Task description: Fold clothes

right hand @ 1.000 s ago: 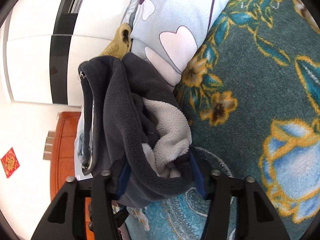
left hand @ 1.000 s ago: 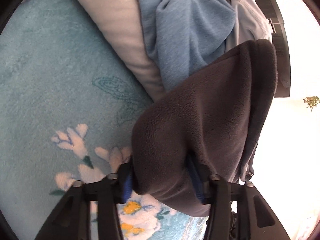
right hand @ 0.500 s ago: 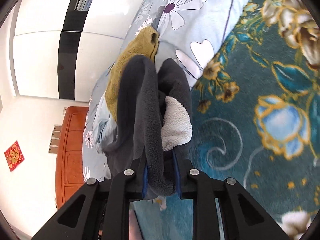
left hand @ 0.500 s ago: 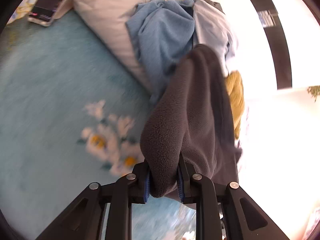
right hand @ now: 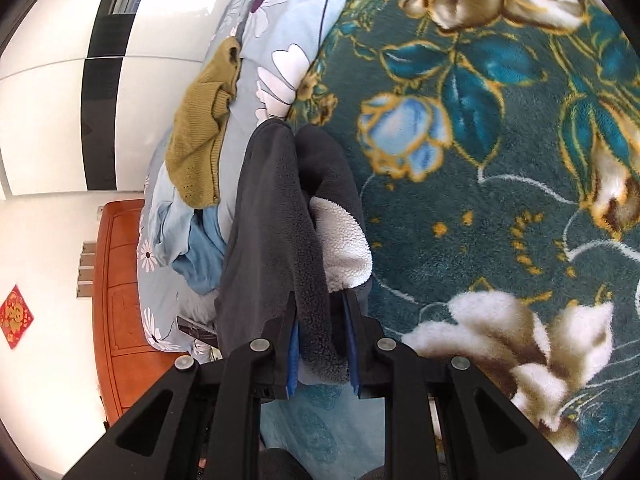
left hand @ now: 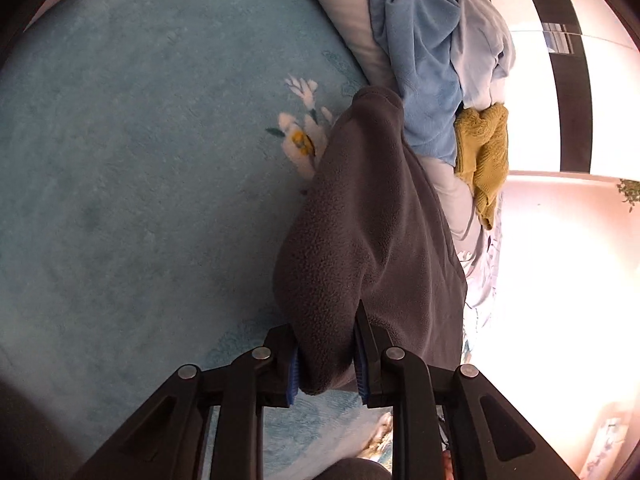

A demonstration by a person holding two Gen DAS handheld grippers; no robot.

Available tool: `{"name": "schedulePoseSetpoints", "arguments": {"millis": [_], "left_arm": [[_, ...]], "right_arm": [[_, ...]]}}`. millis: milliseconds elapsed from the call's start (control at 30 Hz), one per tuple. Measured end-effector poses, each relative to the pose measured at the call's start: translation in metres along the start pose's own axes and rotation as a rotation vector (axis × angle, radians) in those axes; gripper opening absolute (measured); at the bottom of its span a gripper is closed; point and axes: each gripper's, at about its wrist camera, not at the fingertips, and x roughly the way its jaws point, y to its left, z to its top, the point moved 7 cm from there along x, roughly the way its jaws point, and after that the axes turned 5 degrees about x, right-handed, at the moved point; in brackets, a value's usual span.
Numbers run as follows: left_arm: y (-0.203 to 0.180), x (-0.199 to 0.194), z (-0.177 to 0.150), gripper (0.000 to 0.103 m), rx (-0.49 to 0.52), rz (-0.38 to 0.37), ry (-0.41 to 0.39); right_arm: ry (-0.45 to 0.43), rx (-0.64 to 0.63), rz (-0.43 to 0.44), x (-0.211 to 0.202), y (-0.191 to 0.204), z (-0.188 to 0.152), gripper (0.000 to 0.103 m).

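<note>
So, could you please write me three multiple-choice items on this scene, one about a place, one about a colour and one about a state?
1. Where does the mustard sweater lie?
A. on the pile of clothes by the pillow
B. between the left fingers
C. on the wooden cabinet

2. What colour is the fleece lining?
A. red
B. white
C. green

3. What state is the right gripper in?
A. open and empty
B. shut on the fleece
C. shut on the sweater

Answers: 1 A, it rests beside the blue garment, clear of both grippers. 2 B, a pale fuzzy patch shows inside the grey fold. 3 B, grey cloth is pinched between its fingers, as with the left gripper.
</note>
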Motion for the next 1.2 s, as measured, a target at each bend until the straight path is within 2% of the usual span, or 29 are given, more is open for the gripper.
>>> {"name": "schedulePoseSetpoints", "arguments": {"millis": [100, 133, 167, 233, 300, 333, 367, 433, 533, 667, 733, 833, 933, 967, 1000, 1033, 1100, 1133, 1200], "left_arm": [[-0.003, -0.008, 0.002, 0.03, 0.028, -0.004, 0.026], [-0.003, -0.013, 0.004, 0.033, 0.033, -0.003, 0.034], [-0.003, -0.031, 0.01, 0.037, 0.031, 0.001, 0.041], [-0.005, -0.037, 0.015, 0.046, 0.042, 0.016, 0.052], [-0.003, -0.053, 0.013, 0.054, 0.092, 0.069, 0.057], [-0.005, -0.055, 0.018, 0.058, 0.132, 0.11, 0.051], [-0.008, -0.056, 0.022, 0.06, 0.173, 0.151, 0.045], [-0.015, -0.054, 0.035, 0.062, 0.246, 0.205, 0.037], [-0.021, -0.043, 0.057, 0.063, 0.268, 0.209, 0.038], [-0.028, -0.018, 0.086, 0.063, 0.282, 0.217, 0.048], [-0.034, -0.005, 0.095, 0.063, 0.303, 0.205, 0.068], [-0.036, 0.012, 0.105, 0.063, 0.329, 0.225, 0.104], [-0.04, 0.012, 0.108, 0.061, 0.349, 0.221, 0.085], [-0.041, 0.012, 0.11, 0.06, 0.355, 0.219, 0.078], [-0.042, 0.011, 0.111, 0.057, 0.362, 0.218, 0.071], [-0.043, 0.011, 0.112, 0.049, 0.369, 0.216, 0.064], [-0.045, 0.011, 0.114, 0.035, 0.382, 0.213, 0.051], [-0.046, 0.01, 0.116, 0.027, 0.388, 0.211, 0.044], [-0.05, 0.004, 0.114, 0.023, 0.409, 0.201, 0.025]], "right_arm": [[0.009, -0.029, -0.006, 0.003, 0.001, 0.002, 0.021], [0.013, -0.045, -0.01, 0.005, 0.003, 0.003, 0.025], [0.016, -0.062, -0.016, 0.006, 0.005, 0.004, 0.026], [0.015, -0.103, -0.042, 0.005, 0.008, 0.005, 0.031], [-0.006, -0.144, -0.067, -0.004, 0.011, 0.008, 0.038], [-0.019, -0.166, -0.077, -0.009, 0.012, 0.011, 0.046], [-0.032, -0.184, -0.085, -0.014, 0.014, 0.015, 0.05], [-0.046, -0.216, -0.107, -0.019, 0.018, 0.025, 0.053], [-0.053, -0.239, -0.139, -0.009, 0.026, 0.047, 0.053], [-0.03, -0.253, -0.141, 0.026, 0.039, 0.074, 0.054], [-0.002, -0.269, -0.155, 0.047, 0.045, 0.084, 0.054], [0.032, -0.281, -0.188, 0.076, 0.05, 0.097, 0.054], [0.033, -0.286, -0.212, 0.091, 0.054, 0.107, 0.054], [0.036, -0.278, -0.194, 0.094, 0.057, 0.11, 0.054], [0.029, -0.269, -0.179, 0.094, 0.059, 0.112, 0.05], [0.023, -0.263, -0.167, 0.095, 0.062, 0.114, 0.037], [0.017, -0.277, -0.165, 0.094, 0.068, 0.115, 0.022], [0.016, -0.285, -0.163, 0.094, 0.071, 0.115, 0.011], [0.024, -0.315, -0.146, 0.092, 0.081, 0.112, 0.009]]}}
